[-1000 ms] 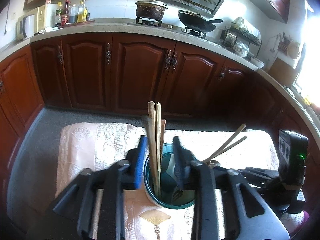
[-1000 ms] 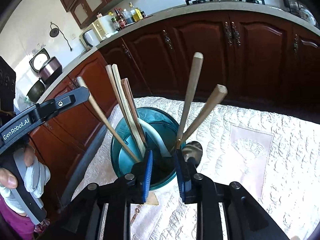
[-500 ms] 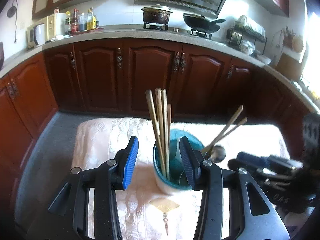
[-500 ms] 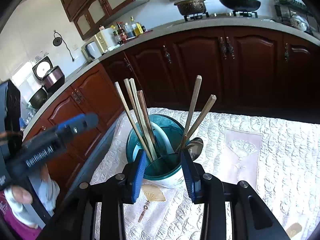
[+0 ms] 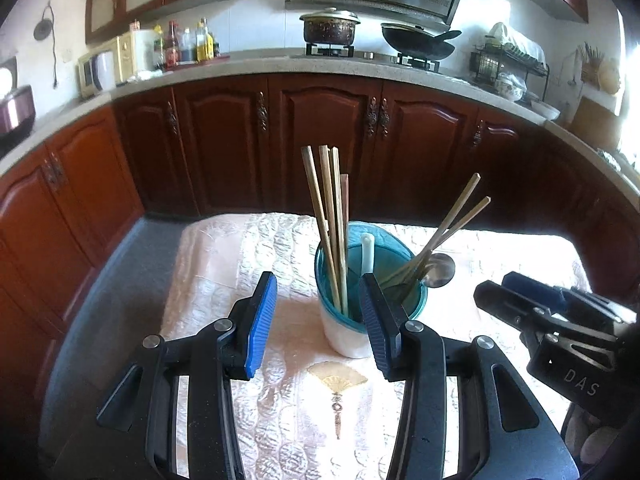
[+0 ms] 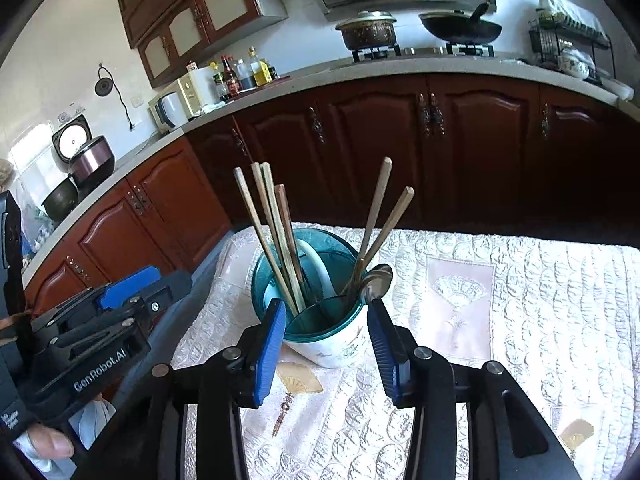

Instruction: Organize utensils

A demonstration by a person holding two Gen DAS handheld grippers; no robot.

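At frame centre, the utensil holder (image 5: 370, 280) is translucent teal over a white base with a faint green motif. Tan chopsticks (image 6: 272, 236) and a silver spoon (image 6: 374, 282) stand in it. The tablecloth (image 6: 520, 300) is cream, quilted, with gold fan motifs. Cabinets (image 5: 320, 136) are reddish-brown.

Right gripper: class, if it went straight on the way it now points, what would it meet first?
Most likely the utensil holder, straight ahead between the opening, empty jaws of the right gripper; the chopsticks rise just beyond its near rim.
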